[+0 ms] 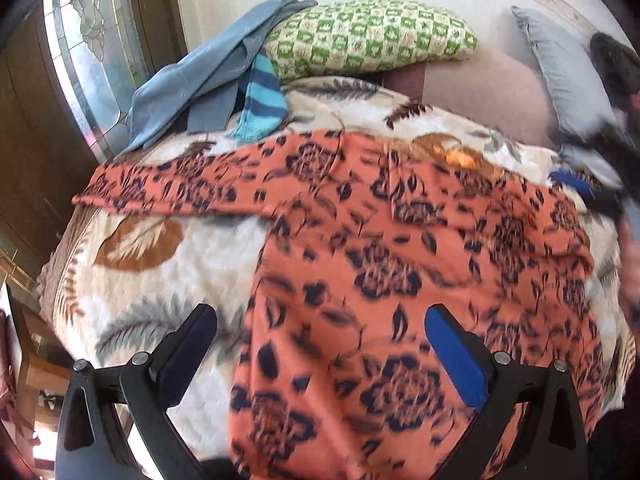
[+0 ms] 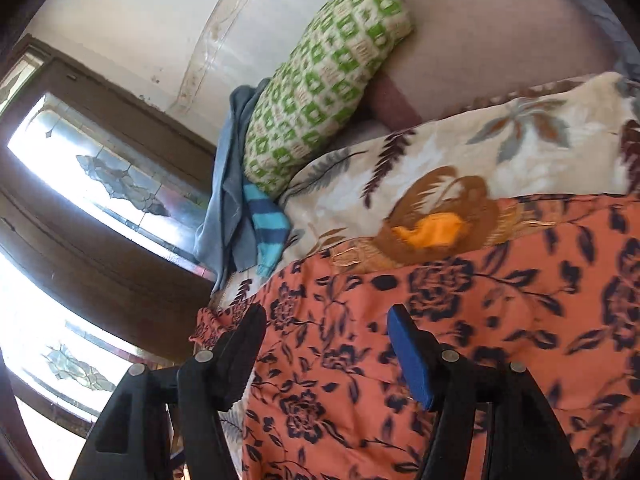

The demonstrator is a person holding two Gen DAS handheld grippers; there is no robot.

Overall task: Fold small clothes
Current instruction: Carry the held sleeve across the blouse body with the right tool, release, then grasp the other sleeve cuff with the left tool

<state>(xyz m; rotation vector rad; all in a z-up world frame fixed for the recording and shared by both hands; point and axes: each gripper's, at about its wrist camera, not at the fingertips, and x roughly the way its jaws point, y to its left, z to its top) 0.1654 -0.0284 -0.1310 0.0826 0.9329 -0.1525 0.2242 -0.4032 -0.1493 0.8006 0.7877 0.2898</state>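
- An orange floral garment [image 1: 400, 240] with dark navy flowers lies spread over a bed, filling the centre and lower right of the left wrist view; one long strip of it reaches toward the left edge.
- Under it is a cream blanket [image 1: 168, 280] printed with brown and grey leaves.
- The left gripper [image 1: 320, 344] sits at the bottom of its view, fingers [image 1: 456, 360] released and wide apart above the garment, nothing between them.
- The right gripper [image 2: 328, 356] sits at the bottom of its own view, fingers [image 2: 412, 360] also spread, with no cloth pinched between them; the orange fabric lies beneath.
- A green and cream checked pillow [image 1: 372, 36] rests at the top centre.
- Just left of it, a blue-grey cloth [image 1: 200, 76] and a turquoise and navy striped sock [image 1: 260, 96] are heaped together.
- A grey pillow [image 1: 560, 68] lies at the upper right.
- A patterned-glass window [image 2: 112, 176] fills the left side of the right wrist view.
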